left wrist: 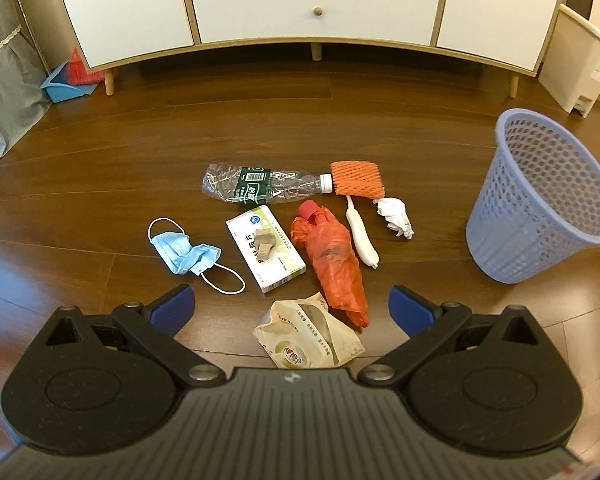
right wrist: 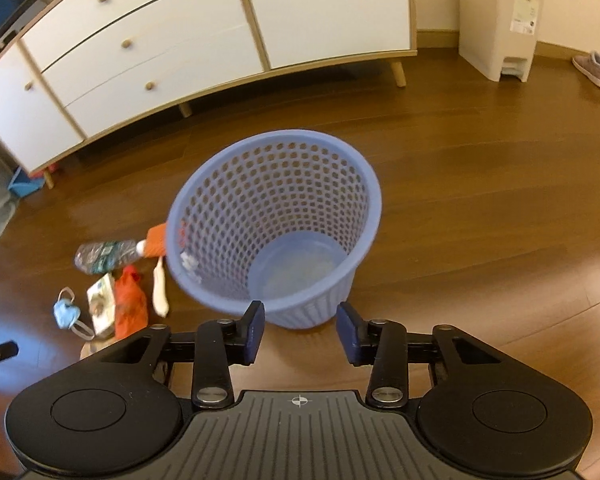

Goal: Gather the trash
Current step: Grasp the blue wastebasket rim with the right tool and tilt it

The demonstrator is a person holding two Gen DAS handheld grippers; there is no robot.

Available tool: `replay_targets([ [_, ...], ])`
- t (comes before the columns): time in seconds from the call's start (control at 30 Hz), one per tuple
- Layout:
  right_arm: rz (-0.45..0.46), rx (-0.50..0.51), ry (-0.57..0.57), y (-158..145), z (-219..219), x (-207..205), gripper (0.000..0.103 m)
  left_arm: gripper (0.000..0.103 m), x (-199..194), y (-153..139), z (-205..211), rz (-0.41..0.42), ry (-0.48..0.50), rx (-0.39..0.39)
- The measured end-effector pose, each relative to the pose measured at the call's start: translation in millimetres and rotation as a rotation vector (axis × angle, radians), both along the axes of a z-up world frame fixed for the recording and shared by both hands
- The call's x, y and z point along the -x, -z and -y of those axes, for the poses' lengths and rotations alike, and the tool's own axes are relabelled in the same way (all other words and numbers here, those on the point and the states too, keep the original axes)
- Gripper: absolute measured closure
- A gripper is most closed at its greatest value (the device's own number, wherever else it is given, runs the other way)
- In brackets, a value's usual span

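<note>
Blue plastic basket [right wrist: 284, 216] stands empty on the wood floor [left wrist: 100, 152], just ahead of the right gripper [right wrist: 300, 330], whose jaws are spread and hold nothing. Left gripper [left wrist: 292, 312] is also released, above a tissue pack [left wrist: 308, 332]; bottle [left wrist: 260, 184], mask [left wrist: 184, 252], box [left wrist: 266, 248] and orange bag [left wrist: 332, 256] lie left of the basket.

The left gripper [left wrist: 291, 311] hovers with jaws spread wide; the right gripper [right wrist: 300, 332] hovers, jaws parted, empty.
</note>
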State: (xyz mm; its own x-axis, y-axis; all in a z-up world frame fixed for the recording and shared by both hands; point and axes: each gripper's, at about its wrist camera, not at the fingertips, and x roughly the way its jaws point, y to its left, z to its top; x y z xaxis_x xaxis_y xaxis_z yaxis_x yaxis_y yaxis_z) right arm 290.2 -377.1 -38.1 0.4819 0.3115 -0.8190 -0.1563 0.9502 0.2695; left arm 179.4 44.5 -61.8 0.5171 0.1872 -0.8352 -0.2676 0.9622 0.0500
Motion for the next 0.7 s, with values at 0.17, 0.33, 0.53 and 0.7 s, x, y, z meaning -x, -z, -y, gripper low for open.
replay_targets([
  [0.17,0.002,-0.019,0.059,20.9,12.0,-15.9,0.066,0.001,-9.9,12.4,-2.8,-0.006,0.004,-0.023],
  [0.33,0.006,-0.035,0.092,41.1,19.0,-34.0,0.066,0.001,-17.5,26.0,-11.7,-0.018,-0.017,-0.021],
  [0.53,0.004,-0.029,0.135,57.7,26.7,-62.0,0.068,0.001,-24.7,37.5,-18.3,-0.027,-0.023,-0.03],
  [0.7,-0.026,-0.04,0.135,71.4,28.3,-75.9,0.079,0.001,-26.3,44.2,-23.0,-0.033,-0.023,-0.026],
])
